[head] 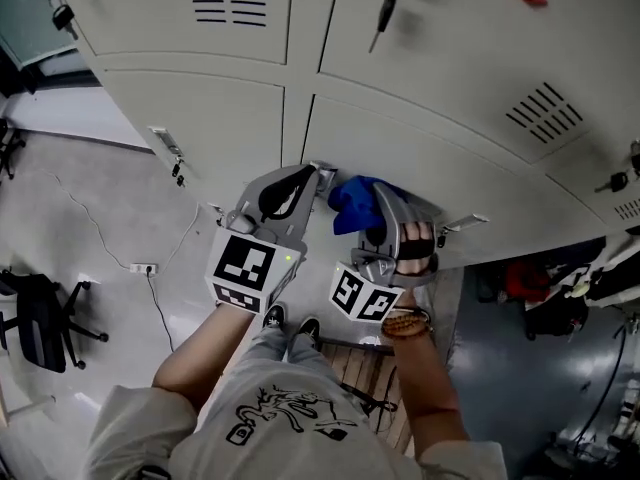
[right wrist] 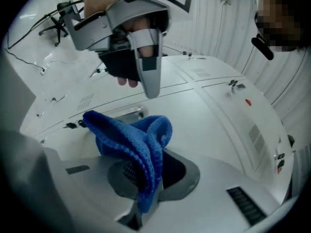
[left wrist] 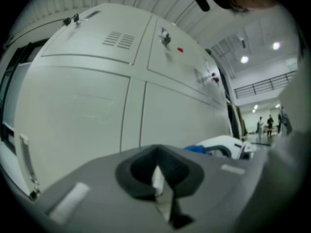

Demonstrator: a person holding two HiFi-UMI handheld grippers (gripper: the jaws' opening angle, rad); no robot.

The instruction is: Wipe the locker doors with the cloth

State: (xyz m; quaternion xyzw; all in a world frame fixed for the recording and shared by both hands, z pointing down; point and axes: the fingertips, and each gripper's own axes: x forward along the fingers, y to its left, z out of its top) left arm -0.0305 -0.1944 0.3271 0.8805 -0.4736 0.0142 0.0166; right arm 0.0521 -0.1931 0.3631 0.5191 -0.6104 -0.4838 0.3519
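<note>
1. One blue cloth (right wrist: 131,140) is pinched in your right gripper (right wrist: 146,174). The jaws are closed down on its fold and nothing else is held.
2. In the head view, the cloth (head: 352,200) sits at 12 o'clock of that gripper, against the lower right locker door (head: 430,163). Contact looks likely but I can't confirm it.
3. Your left gripper (left wrist: 160,178) has its jaws together and is empty. It sits at 9 o'clock of the cloth, near the seam between the doors.
4. Progress: the doors show no wipe marks, so what's done is unclear. My guess is you're mid-wipe on the lower row, and the upper doors (head: 450,38) may remain.
5. Cloth axis: the wad is bunched. Its long fold runs from the jaws at 6 o'clock upward, and the loose end flops toward 10 o'clock at the door.
</note>
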